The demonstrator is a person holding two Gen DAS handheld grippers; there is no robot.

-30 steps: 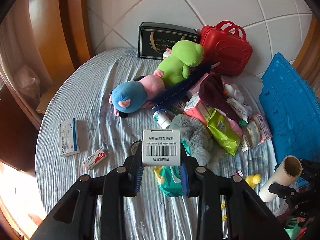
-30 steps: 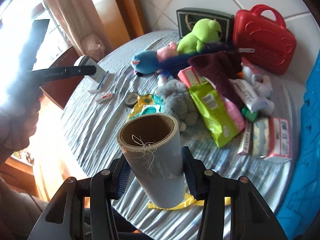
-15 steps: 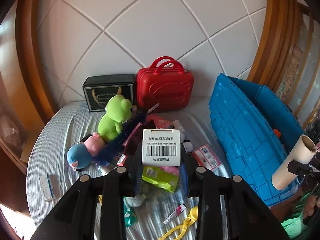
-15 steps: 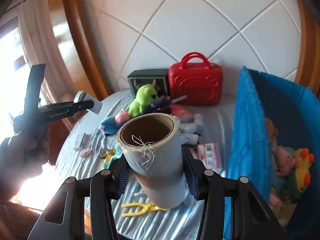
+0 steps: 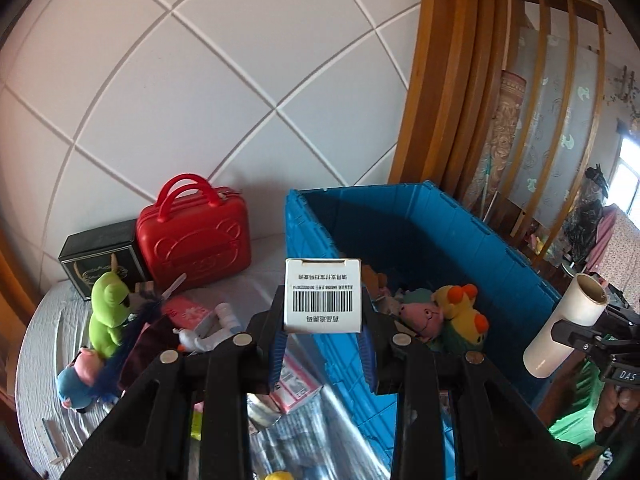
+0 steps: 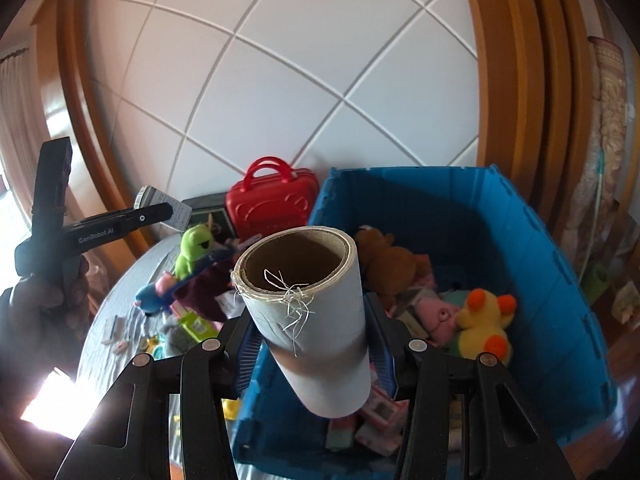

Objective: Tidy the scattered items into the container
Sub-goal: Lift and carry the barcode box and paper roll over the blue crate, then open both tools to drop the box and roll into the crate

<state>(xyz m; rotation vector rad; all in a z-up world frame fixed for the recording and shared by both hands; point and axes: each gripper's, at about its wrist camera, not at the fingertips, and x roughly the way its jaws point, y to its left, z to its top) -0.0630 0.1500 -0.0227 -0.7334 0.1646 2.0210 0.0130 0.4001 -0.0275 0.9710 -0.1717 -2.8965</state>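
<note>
My left gripper [image 5: 322, 344] is shut on a small white barcode box [image 5: 322, 296] and holds it above the left rim of the blue crate [image 5: 460, 240]. My right gripper [image 6: 312, 356] is shut on a white cardboard tube [image 6: 312, 320] held over the crate [image 6: 560, 280], near its front left corner. The crate holds a yellow duck plush [image 6: 486, 326], a pink pig plush [image 6: 434, 314], a brown plush [image 6: 384, 264] and small packets. In the left wrist view the tube [image 5: 564, 328] shows at the far right. In the right wrist view the left gripper [image 6: 132, 220] shows at the left.
On the round table [image 5: 40, 344] left of the crate lie a green plush [image 5: 106, 312], a blue and pink plush [image 5: 78, 380], a red toy suitcase [image 5: 192, 240], a black box [image 5: 100, 260] and several packets. A white tiled wall stands behind, wooden frames at the right.
Both grippers have swung right from above the table toward the crate, each still holding its item. The crate's inside has come into view.
</note>
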